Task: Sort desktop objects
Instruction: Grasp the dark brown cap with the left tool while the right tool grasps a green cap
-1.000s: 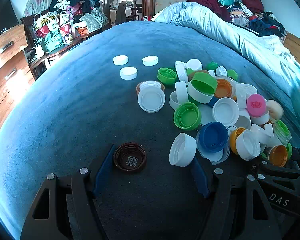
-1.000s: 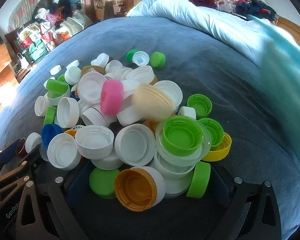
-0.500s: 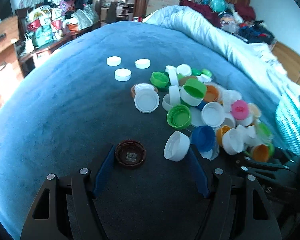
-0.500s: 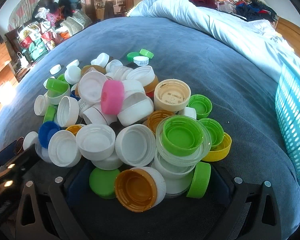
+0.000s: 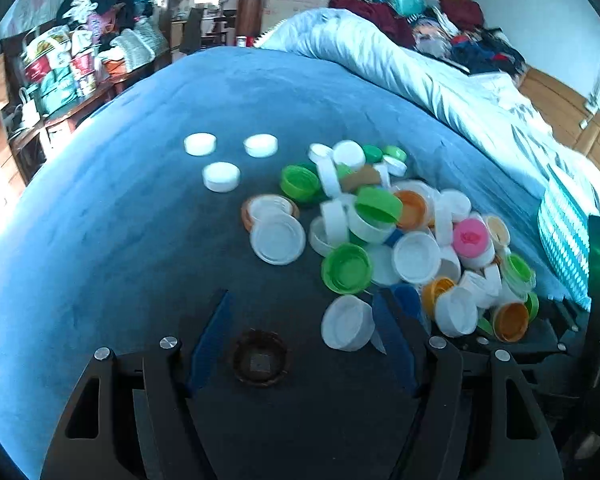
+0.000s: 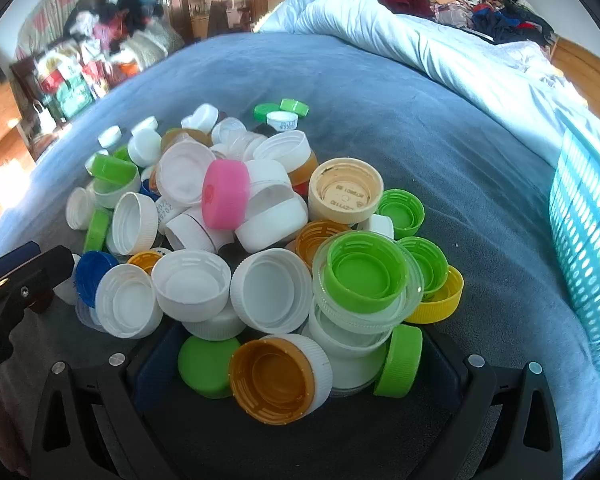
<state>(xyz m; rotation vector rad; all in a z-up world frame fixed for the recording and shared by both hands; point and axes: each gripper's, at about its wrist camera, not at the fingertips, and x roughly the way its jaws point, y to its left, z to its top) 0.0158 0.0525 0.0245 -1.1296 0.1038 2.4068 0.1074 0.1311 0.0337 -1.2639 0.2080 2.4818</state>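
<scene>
A heap of bottle caps (image 5: 396, 236), white, green, orange, pink and blue, lies on a blue blanket (image 5: 120, 216). My left gripper (image 5: 304, 332) is open; a brown cap (image 5: 260, 360) and a white cap (image 5: 346, 322) lie between its fingers. Three white caps (image 5: 220, 176) sit apart at the far left. My right gripper (image 6: 296, 364) is open around the near end of the heap (image 6: 260, 248), with an orange-lined cap (image 6: 276, 378), a green cap (image 6: 206, 364) and an upright green cap (image 6: 400, 360) between its fingers.
A turquoise perforated basket (image 6: 588, 248) stands at the right; it also shows in the left wrist view (image 5: 564, 232). A pale quilt (image 6: 440, 56) lies along the far right. Cluttered furniture (image 5: 68, 64) stands beyond the left edge. The left gripper's body (image 6: 16, 284) shows at the right view's left.
The left gripper has moved forward, so the brown cap now lies deeper between its fingers. A cream cap that was moving a second ago rests on the heap. The right gripper has held still.
</scene>
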